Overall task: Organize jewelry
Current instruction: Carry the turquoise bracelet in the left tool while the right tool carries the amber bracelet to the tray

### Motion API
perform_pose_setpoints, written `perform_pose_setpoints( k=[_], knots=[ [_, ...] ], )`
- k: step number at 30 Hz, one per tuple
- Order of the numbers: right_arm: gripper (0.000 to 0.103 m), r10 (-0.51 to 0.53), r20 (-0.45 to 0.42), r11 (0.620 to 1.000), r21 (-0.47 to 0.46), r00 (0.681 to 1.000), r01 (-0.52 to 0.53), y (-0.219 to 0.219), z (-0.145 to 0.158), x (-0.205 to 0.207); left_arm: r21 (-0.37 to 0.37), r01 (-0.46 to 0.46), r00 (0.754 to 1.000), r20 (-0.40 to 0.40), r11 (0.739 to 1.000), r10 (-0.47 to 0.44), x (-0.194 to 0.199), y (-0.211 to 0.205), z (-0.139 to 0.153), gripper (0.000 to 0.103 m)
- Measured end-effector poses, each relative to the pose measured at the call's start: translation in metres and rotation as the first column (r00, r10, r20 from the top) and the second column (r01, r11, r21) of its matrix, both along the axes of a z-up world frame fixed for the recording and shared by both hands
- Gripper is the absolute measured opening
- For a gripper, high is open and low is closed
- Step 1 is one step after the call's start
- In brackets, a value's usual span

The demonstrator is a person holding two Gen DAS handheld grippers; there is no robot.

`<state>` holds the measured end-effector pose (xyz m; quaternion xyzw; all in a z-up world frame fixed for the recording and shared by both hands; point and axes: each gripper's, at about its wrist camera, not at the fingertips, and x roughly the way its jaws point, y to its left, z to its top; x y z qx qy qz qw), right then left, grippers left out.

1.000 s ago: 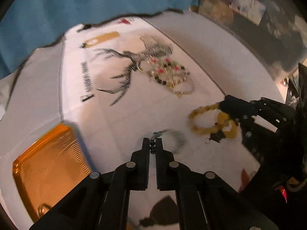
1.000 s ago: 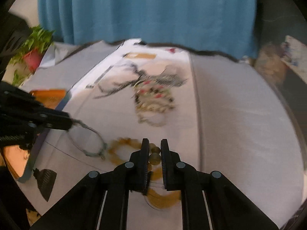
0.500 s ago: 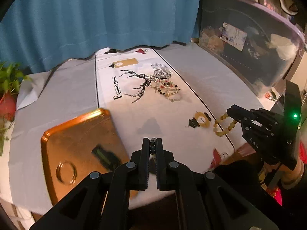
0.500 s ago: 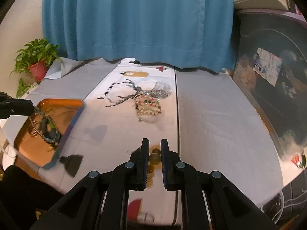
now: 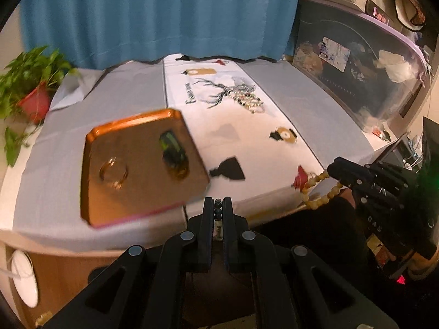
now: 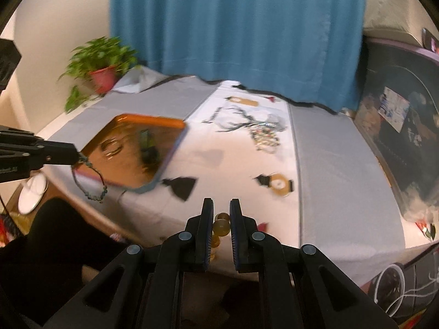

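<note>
My left gripper [image 5: 218, 205] clamped on dark bracelet [image 6: 89, 179] dangling off table edge, my right gripper [image 6: 221, 213] clamped on amber beads [image 5: 319, 190] near table front, orange tray [image 5: 137, 164] holding ring [image 5: 114, 171], bead pile [image 5: 248, 98] on cloth behind

A blue curtain [image 6: 236, 27] hangs behind the cloth-covered table [image 5: 288, 82], with a potted plant [image 6: 103, 65] at its corner against a cream wall [image 6: 55, 41].
</note>
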<state>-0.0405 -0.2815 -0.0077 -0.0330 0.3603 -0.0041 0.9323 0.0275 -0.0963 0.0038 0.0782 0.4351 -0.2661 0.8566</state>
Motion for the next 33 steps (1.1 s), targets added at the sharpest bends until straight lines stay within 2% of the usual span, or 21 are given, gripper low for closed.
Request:
perform_pose_setpoints(
  k=[8,16,33],
  knots=[
    [0.013,0.092,-0.026,0.996,0.0,0.995,-0.092,0.048,0.0,-0.034,-0.013,-0.051,0.999,0.01,0.999,0.051,-0.033,0.036,-0.005,0.004],
    [0.013,0.153,-0.043,0.988,-0.006,0.987,-0.153,0.078,-0.001,-0.05,-0.038,-0.065,0.998,0.018,0.997,0.066,-0.048,0.053,-0.006,0.004],
    [0.013,0.189,-0.075,0.98,-0.04,0.979,-0.193,0.1,-0.003,-0.034,-0.068,-0.078,0.997,-0.001,0.995,0.078,-0.038,0.068,-0.008,0.004]
  ],
)
